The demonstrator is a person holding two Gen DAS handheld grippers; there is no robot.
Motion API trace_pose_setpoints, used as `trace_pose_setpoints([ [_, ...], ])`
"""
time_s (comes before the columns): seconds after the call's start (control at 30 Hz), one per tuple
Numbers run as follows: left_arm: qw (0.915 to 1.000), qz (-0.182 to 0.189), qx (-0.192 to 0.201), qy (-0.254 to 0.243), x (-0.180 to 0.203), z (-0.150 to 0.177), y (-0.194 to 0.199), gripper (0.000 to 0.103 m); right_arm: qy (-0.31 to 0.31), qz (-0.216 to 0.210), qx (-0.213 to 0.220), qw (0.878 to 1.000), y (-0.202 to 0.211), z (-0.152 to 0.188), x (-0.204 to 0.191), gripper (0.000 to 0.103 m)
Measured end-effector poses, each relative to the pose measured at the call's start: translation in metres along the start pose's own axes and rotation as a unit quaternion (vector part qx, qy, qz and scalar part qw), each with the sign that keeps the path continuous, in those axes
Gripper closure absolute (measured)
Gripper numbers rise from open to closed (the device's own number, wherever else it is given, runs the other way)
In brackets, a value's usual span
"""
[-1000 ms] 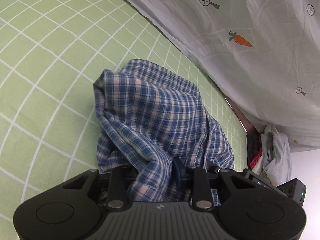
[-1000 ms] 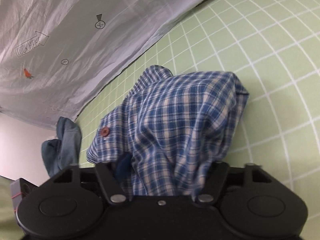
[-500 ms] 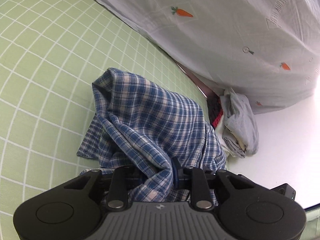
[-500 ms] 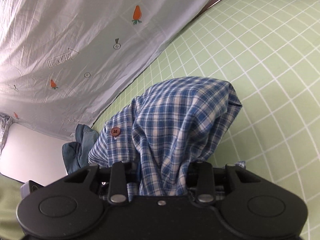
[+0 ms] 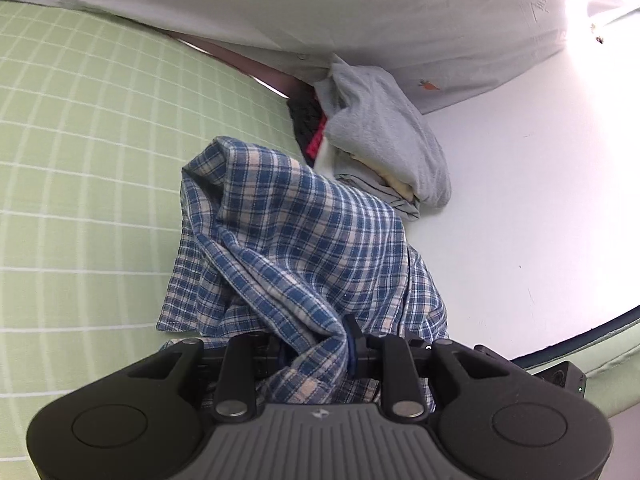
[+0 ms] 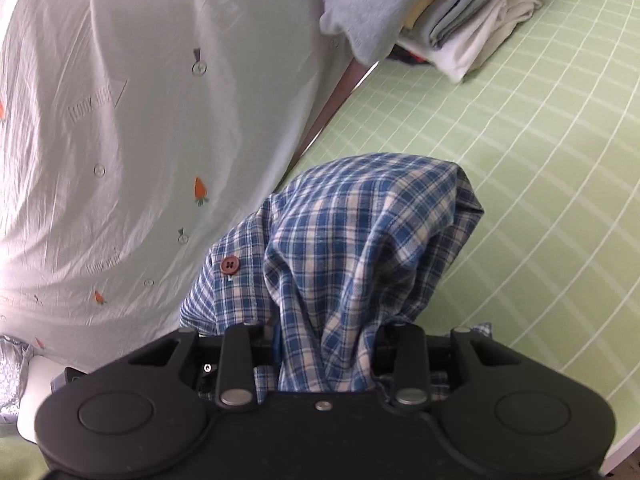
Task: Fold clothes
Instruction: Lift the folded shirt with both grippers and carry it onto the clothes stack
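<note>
A blue and cream plaid shirt (image 5: 304, 232) hangs bunched over the green grid-pattern bedsheet (image 5: 80, 160). My left gripper (image 5: 316, 344) is shut on a thick fold of it, and the cloth hides the fingertips. In the right wrist view the same shirt (image 6: 360, 220) drapes forward in a hood shape, with a brown button (image 6: 229, 265) showing on its left side. My right gripper (image 6: 324, 340) is shut on a gathered band of the shirt. The shirt's lower part is hidden behind both gripper bodies.
A stack of folded clothes (image 5: 384, 144) with a grey piece on top lies just beyond the shirt, and it also shows as the stack (image 6: 452, 20) at the upper right. A white carrot-print sheet (image 6: 120, 100) hangs along the bed's edge. A white surface (image 5: 520, 200) lies to the right.
Both grippers have carried the shirt sideways and upward across the bed. The stack of folded clothes has come much closer in both views. The grips on the shirt are kept.
</note>
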State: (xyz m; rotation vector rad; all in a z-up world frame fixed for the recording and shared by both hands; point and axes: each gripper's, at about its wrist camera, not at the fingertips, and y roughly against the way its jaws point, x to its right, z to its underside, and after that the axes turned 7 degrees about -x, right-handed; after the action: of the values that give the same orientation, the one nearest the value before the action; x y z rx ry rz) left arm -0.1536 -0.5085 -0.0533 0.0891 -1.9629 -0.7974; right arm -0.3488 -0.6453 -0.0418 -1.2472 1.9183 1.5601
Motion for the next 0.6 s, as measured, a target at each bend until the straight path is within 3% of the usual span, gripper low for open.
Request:
trace_pose_setpoints([
  [0.13, 0.9985, 0.018, 0.041, -0.033, 0.07, -0.024, -0.051, 0.077, 0.051, -0.014, 0.024, 0.998, 0.045, -0.074, 0.022, 0.066],
  [0.27, 0.9956, 0.039, 0.063, -0.057, 0.136, -0.073, -0.097, 0.077, 0.102, -0.017, 0.055, 0.993, 0.079, -0.159, 0.027, 0.066],
  [0.4, 0.9855, 0.057, 0.103, -0.122, 0.199, -0.127, -0.123, 0.077, 0.145, -0.04, 0.091, 0.984, 0.105, -0.246, 0.023, 0.066],
  [0.53, 0.9752, 0.077, 0.144, -0.149, 0.236, -0.195, -0.151, 0.074, 0.17, -0.079, 0.134, 0.973, 0.116, -0.332, 0.016, 0.065],
  [0.6, 0.9744, 0.051, 0.165, -0.144, 0.243, -0.228, -0.169, 0.068, 0.173, -0.081, 0.147, 0.971, 0.11, -0.374, 0.015, 0.061],
])
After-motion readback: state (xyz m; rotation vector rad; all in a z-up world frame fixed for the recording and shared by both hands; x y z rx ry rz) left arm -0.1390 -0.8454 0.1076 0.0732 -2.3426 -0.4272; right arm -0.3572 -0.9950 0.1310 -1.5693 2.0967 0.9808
